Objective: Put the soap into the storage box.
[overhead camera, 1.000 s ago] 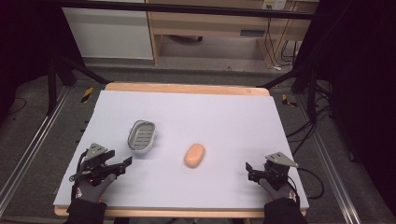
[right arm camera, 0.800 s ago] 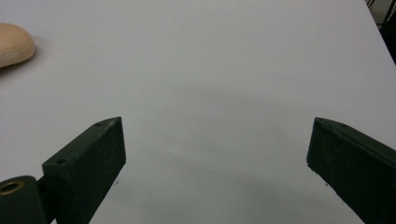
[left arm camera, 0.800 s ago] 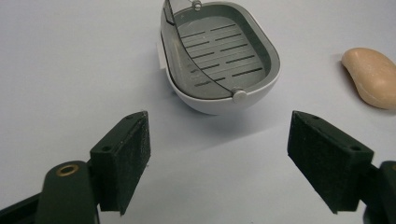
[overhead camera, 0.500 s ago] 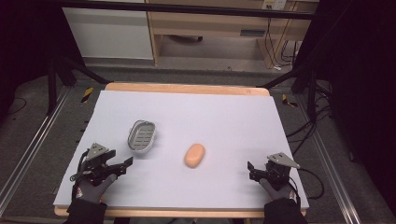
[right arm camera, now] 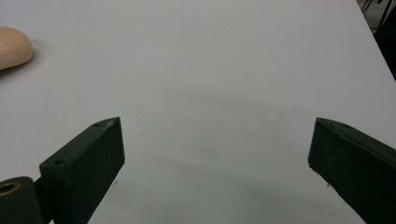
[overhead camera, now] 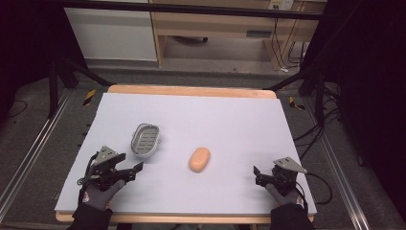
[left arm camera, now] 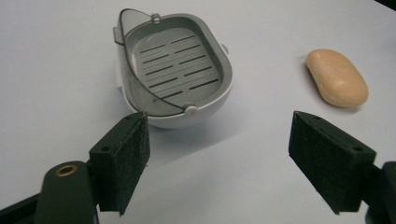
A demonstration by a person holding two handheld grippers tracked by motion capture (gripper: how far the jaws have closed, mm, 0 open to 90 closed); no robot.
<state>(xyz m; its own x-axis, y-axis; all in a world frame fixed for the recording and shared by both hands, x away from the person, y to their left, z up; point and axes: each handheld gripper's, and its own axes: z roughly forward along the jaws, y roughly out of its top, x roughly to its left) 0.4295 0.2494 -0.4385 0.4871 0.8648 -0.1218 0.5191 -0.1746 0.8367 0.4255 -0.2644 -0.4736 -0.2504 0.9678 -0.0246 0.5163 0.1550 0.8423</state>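
No legible text, label, brand, number or sign appears on any surface. The pale label on the shelf front beyond the table is too small to read.

A: What is the dish like?

B: A small oval soap dish, white outside, with a grey slotted tray inside. A clear lid stands tipped up along one long side, on two small pivots.

A: Where does it lie?

B: Flat on the desk, left of the middle, in the near half. It is empty.

A: And the soap?

B: A peach-coloured oval bar with rounded edges, smooth and whole. It lies flat on the desk, near the middle, to the right of the dish and a little nearer.

A: Do they touch?

B: No. Bare desk lies between them.
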